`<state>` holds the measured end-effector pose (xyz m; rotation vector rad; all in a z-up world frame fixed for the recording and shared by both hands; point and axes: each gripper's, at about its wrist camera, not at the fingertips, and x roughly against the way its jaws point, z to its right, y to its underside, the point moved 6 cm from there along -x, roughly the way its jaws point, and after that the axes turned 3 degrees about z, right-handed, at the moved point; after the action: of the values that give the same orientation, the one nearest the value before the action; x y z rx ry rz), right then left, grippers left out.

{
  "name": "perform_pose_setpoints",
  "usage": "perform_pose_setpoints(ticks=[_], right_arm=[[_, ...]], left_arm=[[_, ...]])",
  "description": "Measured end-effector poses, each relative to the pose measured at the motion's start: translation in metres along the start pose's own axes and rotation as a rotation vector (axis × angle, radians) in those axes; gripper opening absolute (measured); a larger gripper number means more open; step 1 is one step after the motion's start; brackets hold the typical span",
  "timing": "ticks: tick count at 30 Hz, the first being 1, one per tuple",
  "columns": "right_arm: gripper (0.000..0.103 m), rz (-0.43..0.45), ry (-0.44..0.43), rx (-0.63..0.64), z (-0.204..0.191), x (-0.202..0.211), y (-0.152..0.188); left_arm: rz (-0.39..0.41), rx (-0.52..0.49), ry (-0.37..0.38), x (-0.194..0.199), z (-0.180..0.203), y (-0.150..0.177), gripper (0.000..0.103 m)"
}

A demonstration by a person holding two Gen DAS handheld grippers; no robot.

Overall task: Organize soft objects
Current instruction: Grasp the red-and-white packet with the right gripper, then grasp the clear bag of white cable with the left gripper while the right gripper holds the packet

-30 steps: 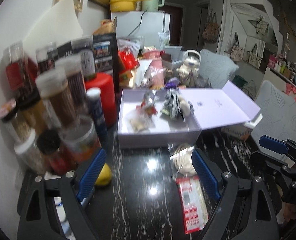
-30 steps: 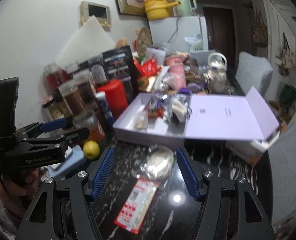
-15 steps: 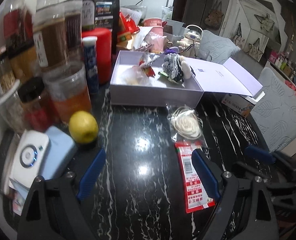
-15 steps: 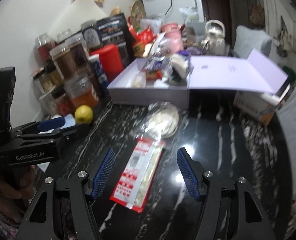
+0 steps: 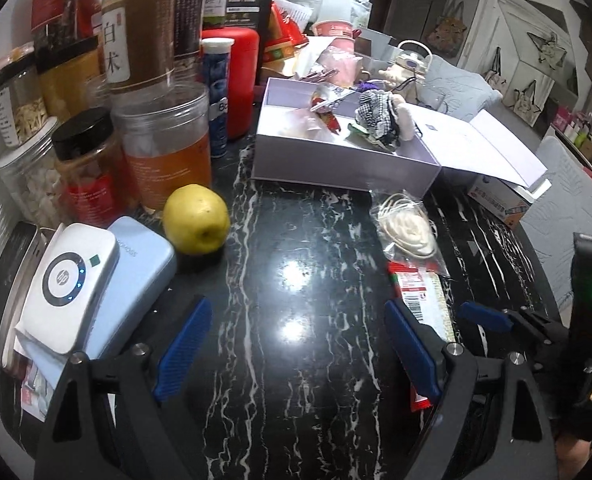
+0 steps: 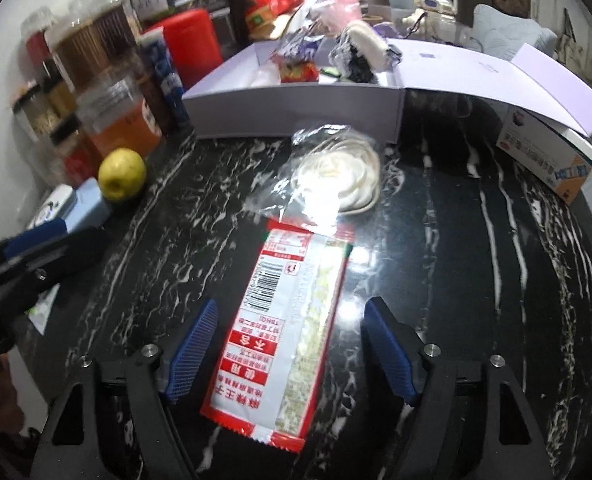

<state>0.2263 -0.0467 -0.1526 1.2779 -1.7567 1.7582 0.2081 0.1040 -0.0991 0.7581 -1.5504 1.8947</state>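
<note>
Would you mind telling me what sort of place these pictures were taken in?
Probably a home kitchen or dining corner: clear plastic jars of dried foods crowd a black marble-patterned table, with a yellow-green apple beside them and padded grey chairs alongside.

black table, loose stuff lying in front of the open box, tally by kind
Sealed packets: 2, the clear bag and the red-and-white packet
Fruit: 1, the yellow fruit
Small devices: 2, white and pale blue
Total: 5

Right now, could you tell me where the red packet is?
The red packet lies flat on the table, between the open right gripper fingers, just before the clear bag.
</note>
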Motion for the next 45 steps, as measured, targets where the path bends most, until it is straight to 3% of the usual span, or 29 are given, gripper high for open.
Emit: perform_pose_setpoints(ticks=[5, 7, 8, 12, 19, 30, 37, 45], right_arm=[[0.078, -0.026, 0.047, 0.065, -0.009, -0.011, 0.004], [0.067, -0.014, 0.082, 0.098, -0.009, -0.012, 0.006], [0.054, -0.006, 0.094, 0.117, -0.009, -0.011, 0.007], [0.047, -0.001, 0.064, 0.112, -0.001, -0.004, 0.009], [0.045, -0.003, -0.027, 0.029, 0.015, 0.024, 0.019], [0.045, 0.087, 0.047, -0.102, 0.081, 0.062, 0.012], [0.045, 0.078, 0.056, -0.119, 0.109, 0.054, 0.002], [0.045, 0.086, 0.063, -0.121, 0.123, 0.045, -0.009]], left_arm=[[-0.002, 0.028, 0.02, -0.005, -0.004, -0.005, 0.088], [0.002, 0.021, 0.021, -0.005, -0.002, -0.007, 0.088], [0.003, 0.016, 0.021, -0.006, -0.001, -0.008, 0.088], [-0.001, -0.007, 0.034, -0.01, 0.007, -0.01, 0.088], [-0.003, -0.028, 0.068, -0.017, 0.027, -0.019, 0.088], [-0.055, -0.13, 0.148, -0.048, 0.086, -0.03, 0.088], [-0.16, -0.188, 0.222, -0.091, 0.12, -0.03, 0.088], [-0.206, -0.244, 0.13, -0.136, 0.128, -0.032, 0.089]])
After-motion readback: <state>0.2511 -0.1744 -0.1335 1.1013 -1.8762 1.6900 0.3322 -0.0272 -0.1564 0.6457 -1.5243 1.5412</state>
